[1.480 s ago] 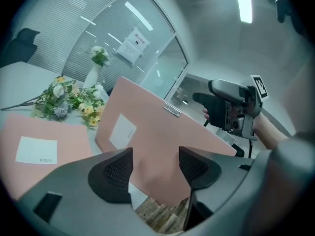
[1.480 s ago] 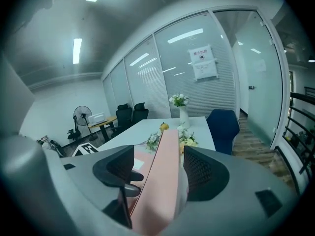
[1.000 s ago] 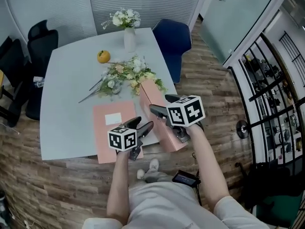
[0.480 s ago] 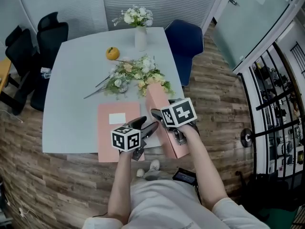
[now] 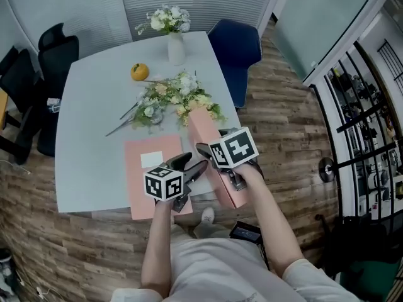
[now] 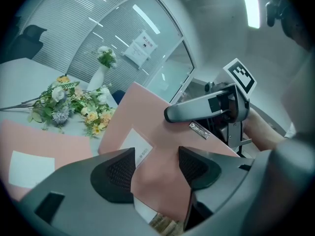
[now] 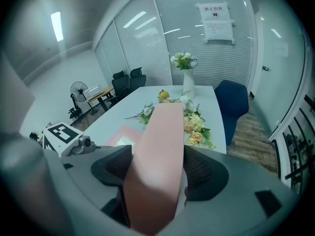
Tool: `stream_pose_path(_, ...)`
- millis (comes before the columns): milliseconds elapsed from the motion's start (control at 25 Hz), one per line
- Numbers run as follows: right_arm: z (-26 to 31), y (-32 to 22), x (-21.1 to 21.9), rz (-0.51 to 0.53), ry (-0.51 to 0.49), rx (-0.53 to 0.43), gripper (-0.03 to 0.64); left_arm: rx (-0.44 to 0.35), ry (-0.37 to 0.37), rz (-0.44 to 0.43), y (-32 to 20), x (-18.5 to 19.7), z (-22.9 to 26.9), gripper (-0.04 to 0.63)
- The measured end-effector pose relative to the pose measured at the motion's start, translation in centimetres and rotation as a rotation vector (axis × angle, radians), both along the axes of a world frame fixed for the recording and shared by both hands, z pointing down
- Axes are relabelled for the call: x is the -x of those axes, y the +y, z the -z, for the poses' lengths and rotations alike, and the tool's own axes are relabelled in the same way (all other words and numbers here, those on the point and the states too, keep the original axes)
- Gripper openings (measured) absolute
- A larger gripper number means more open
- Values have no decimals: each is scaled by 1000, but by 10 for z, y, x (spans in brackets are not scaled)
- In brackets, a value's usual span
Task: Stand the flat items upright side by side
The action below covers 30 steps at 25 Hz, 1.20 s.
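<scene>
A pink flat item [image 5: 203,126] stands on edge at the table's [image 5: 88,143] near right corner, leaning a little. My right gripper [image 5: 211,150] is shut on its upper edge, and in the right gripper view the item [image 7: 160,146] fills the gap between both pads. A second pink item [image 5: 141,184] with a white label lies flat to the left. My left gripper [image 5: 189,163] is open, pointing at the upright item's labelled face [image 6: 147,117] low down, close to it. Whether it touches is unclear.
Loose flowers [image 5: 170,99] lie across the middle of the table. An orange [image 5: 139,72] and a vase of flowers [image 5: 175,46] stand farther back. A blue chair [image 5: 234,46] is at the far right, black chairs [image 5: 38,74] at the left. A phone [image 5: 245,233] lies on the floor.
Only the head view has shifted. Both grippers keep their places against the upright pink item, and the flat one has not moved.
</scene>
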State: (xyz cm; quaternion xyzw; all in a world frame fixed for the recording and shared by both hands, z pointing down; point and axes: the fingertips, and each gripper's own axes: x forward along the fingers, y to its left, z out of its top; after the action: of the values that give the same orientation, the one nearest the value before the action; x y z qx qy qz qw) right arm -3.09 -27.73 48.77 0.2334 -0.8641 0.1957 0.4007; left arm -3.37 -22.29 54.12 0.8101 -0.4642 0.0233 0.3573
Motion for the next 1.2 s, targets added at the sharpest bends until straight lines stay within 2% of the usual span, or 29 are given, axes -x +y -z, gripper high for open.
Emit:
stream_pose_path(400, -2, 3, 0, 2, 60, 20, 344, -29, 114, -229, 3, -12, 7, 272)
stream_pose_path(520, -2, 1, -1, -2, 80, 32, 342, -26, 114, -272, 2, -15, 5, 272)
stream_pose_path(800, -1, 3, -2, -38, 101, 34, 334, -19, 137, -313, 3, -20, 3, 272)
stream_pose_path(1200, 1, 6, -11, -113, 51, 22, 325, -24, 143, -332, 10, -25, 6, 272)
